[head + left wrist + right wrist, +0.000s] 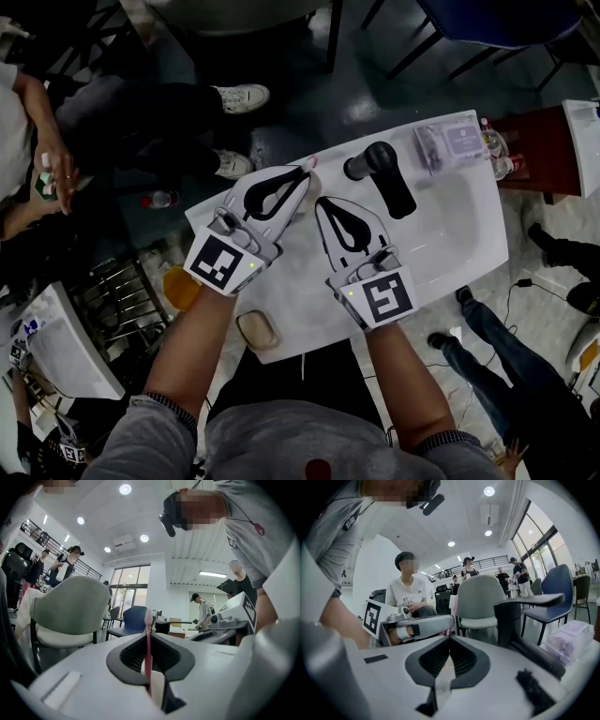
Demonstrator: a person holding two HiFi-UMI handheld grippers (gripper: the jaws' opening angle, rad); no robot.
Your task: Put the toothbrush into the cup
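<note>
We should lower the toothbrush [148, 620] upright, pinched in the left gripper's [298, 178] fingers, while the right gripper's [449, 639] fingers sit pressed together.

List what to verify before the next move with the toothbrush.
1. Toothbrush clamped in left hand-held gripper: ok.
2. Toothbrush upright, bristles on top: ok.
3. Right hand-held gripper shut, nothing between its jaws: ok.
4. Cup located: cannot tell, no view shows it plainly.
5. Hair dryer apart from both hand-held grippers: ok.
</note>
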